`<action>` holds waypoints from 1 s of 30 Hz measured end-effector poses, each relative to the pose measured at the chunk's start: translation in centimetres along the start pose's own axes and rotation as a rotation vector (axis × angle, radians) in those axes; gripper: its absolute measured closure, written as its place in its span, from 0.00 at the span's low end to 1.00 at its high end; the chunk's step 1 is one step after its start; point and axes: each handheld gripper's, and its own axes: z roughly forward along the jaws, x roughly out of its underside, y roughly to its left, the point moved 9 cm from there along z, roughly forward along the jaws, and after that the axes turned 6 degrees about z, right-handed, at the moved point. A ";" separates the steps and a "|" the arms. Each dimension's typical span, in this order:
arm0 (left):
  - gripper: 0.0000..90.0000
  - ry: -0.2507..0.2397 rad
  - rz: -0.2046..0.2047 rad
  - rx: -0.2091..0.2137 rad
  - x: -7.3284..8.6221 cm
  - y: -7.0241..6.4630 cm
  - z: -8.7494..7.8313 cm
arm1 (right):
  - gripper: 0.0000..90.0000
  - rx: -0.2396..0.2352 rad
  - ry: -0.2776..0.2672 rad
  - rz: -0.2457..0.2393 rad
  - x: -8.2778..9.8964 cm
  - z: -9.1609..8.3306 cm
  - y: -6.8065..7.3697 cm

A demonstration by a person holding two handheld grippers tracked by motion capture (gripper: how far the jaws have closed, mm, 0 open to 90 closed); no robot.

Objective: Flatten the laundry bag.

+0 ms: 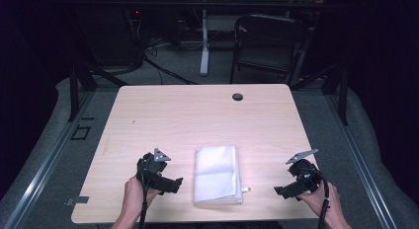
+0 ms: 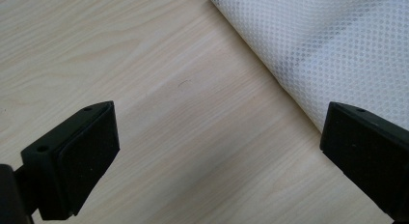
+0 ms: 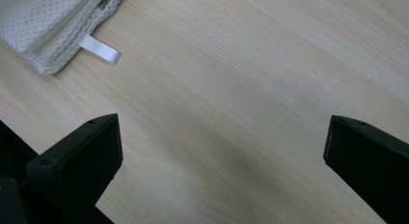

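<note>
A folded white mesh cloth (image 1: 217,173) lies near the table's front edge, between the two hands. Its weave shows close up as the cloth (image 2: 337,45) in the left gripper view, and its corner with a small white tag (image 3: 99,49) in the right gripper view. My left gripper (image 1: 174,184) is held just left of the cloth, jaws wide apart over bare wood (image 2: 219,151), nothing between them. My right gripper (image 1: 282,191) is held to the cloth's right, also open and empty (image 3: 222,156), a short gap from the tag.
The light wooden table (image 1: 197,115) has a dark round grommet (image 1: 237,96) near its far edge. A black folding chair (image 1: 267,44) and a white desk leg (image 1: 204,46) stand beyond it. Cables trail on the floor at the back left.
</note>
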 end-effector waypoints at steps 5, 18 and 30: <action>0.00 -0.006 0.014 0.008 -0.3 -0.6 0.0 | 0.00 -0.014 0.022 -0.008 0.1 -0.2 0.3; 0.00 -0.014 0.056 0.060 -1.4 -2.6 0.5 | 0.00 -0.026 0.036 -0.005 0.1 -0.2 0.6; 0.05 -0.018 0.187 0.129 -2.6 -6.6 1.9 | 0.00 -0.062 0.053 0.004 0.2 0.3 1.0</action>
